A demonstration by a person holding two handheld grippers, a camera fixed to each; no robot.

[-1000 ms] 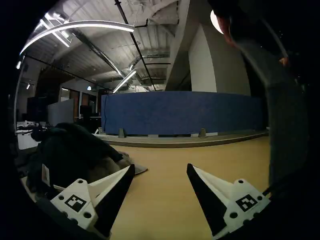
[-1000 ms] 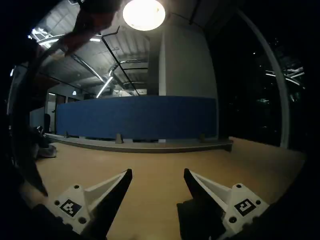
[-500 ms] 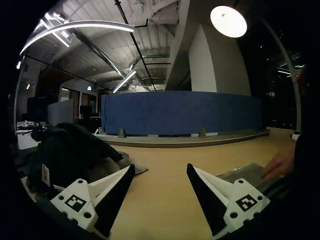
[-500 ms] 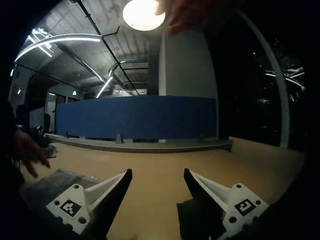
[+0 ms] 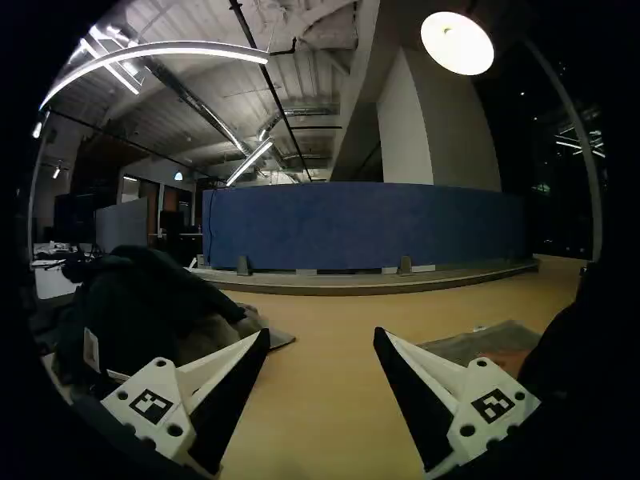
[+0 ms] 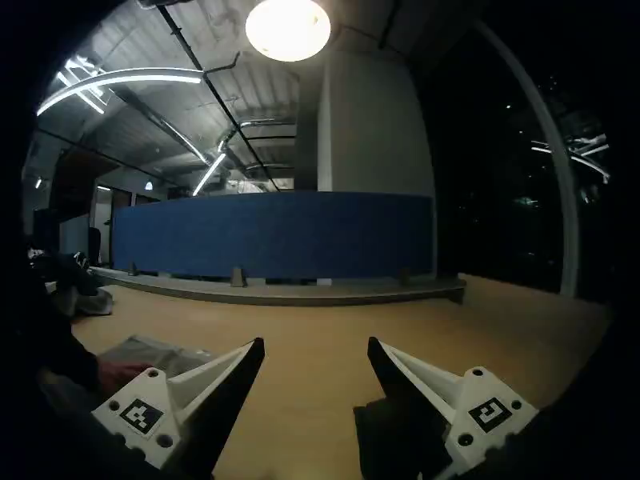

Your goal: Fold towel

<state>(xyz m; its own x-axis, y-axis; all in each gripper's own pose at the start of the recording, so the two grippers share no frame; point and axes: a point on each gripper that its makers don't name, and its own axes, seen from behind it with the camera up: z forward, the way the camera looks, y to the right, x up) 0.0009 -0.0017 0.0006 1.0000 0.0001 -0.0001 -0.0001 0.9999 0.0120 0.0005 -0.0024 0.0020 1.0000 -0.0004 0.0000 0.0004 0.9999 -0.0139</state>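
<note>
Wooden table (image 5: 336, 400) in a dim room. Blue partition (image 5: 360, 224) runs along the far edge, round lamp (image 5: 457, 42) overhead. A dark heap of clothes (image 5: 136, 304) sits on the table beyond the left finger of the left gripper (image 5: 320, 331). That gripper is low over the table, fingers spread, nothing between them. The right gripper (image 6: 315, 341) is the same: low, spread, bare wood in the gap. The grey towel (image 5: 480, 340) lies flat on the table between the two grippers, just past the left gripper's right finger, and in the right gripper view off to the left finger's side. A hand (image 6: 120, 372) rests on its near part, with a dark sleeve (image 6: 56, 352) behind. The towel's near edge is cut off by finger and sleeve, so its extent and folds cannot be told. A dark patch (image 6: 384, 432) lies under the right gripper's right finger, shadow or object unclear.
</note>
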